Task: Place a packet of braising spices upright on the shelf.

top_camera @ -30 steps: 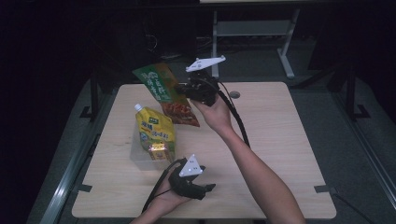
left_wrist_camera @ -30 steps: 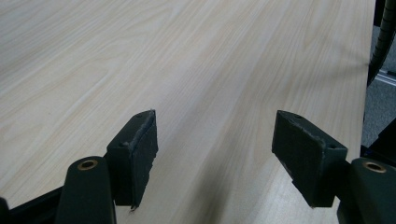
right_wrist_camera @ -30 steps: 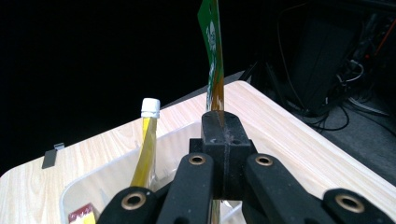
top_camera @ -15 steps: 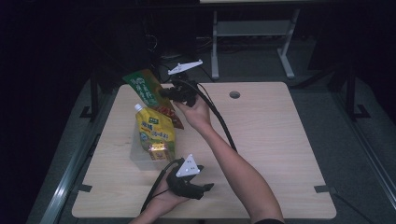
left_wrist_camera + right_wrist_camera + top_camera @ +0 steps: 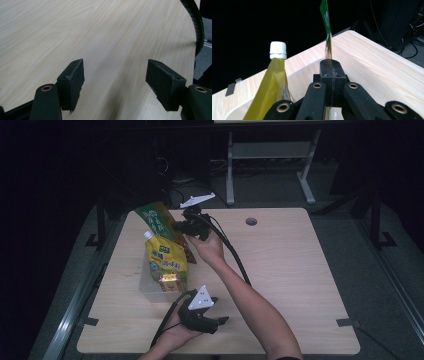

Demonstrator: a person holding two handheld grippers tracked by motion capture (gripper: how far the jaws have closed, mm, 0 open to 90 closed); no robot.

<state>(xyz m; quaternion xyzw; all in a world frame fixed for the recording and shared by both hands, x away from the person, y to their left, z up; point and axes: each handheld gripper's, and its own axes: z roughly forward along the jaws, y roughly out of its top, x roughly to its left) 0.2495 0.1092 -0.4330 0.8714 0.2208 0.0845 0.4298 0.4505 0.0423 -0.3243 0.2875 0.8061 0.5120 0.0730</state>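
The right gripper (image 5: 181, 226), at the far left of the table (image 5: 300, 285), has its jaws pressed together on the edge of a green packet (image 5: 326, 32), held upright above a clear bin (image 5: 150, 287). A yellow spouted pouch (image 5: 165, 261) with a white cap (image 5: 278, 50) stands in that bin. The left gripper (image 5: 115, 82) rests near the table's near edge, jaws spread over bare wood.

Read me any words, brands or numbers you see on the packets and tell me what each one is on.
Yellow pouch: printed label on its front, too small and blurred to read.
Green packet, pinched in the right hand-held gripper: pale print, too blurred to read.
Clear tub and table: no text.
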